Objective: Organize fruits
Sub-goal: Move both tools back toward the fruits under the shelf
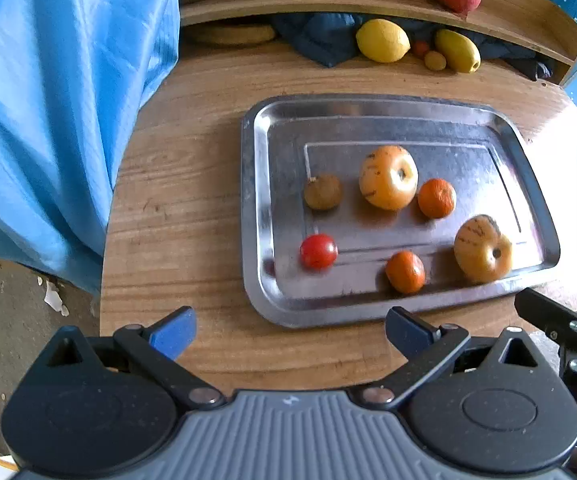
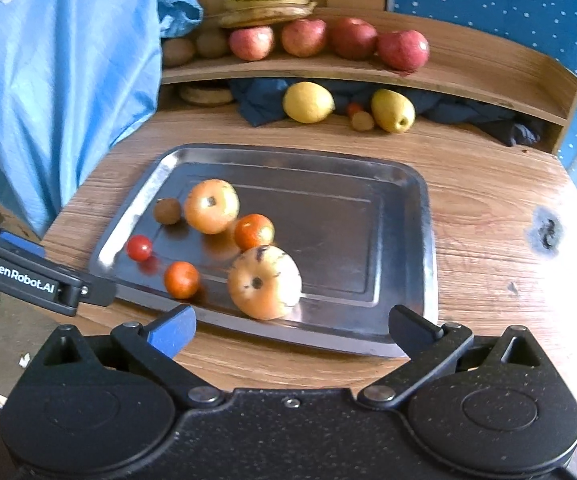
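Six fruits are lying loose on the rectangular steel tray (image 2: 408, 240) at frame centre: two yellow-orange striped round fruits (image 2: 264, 282), two small orange tangerines (image 2: 181, 279), a red cherry tomato (image 2: 139, 247) and a brown round fruit (image 2: 167, 211). Both the left gripper (image 1: 290, 330) and right gripper (image 2: 292, 330) are hovering at the tray's near edge, fingers spread wide and empty, so sorting appears largely outstanding, while apples and lemons are already sitting along the wooden shelf (image 2: 468, 68) in the upper frame.

A tray (image 2: 400, 248) lies on the table (image 2: 488, 216), with six fruits (image 2: 264, 282) grouped in its left half. Behind it, apples (image 2: 402, 49) line a shelf (image 2: 488, 76) above two lemons (image 2: 307, 102).

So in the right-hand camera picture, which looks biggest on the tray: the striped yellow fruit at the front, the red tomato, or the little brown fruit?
Largest to smallest:
1. Striped yellow fruit, though it is also nearest the camera.
2. Brown fruit.
3. Red tomato, close to the brown one; too alike to be sure.
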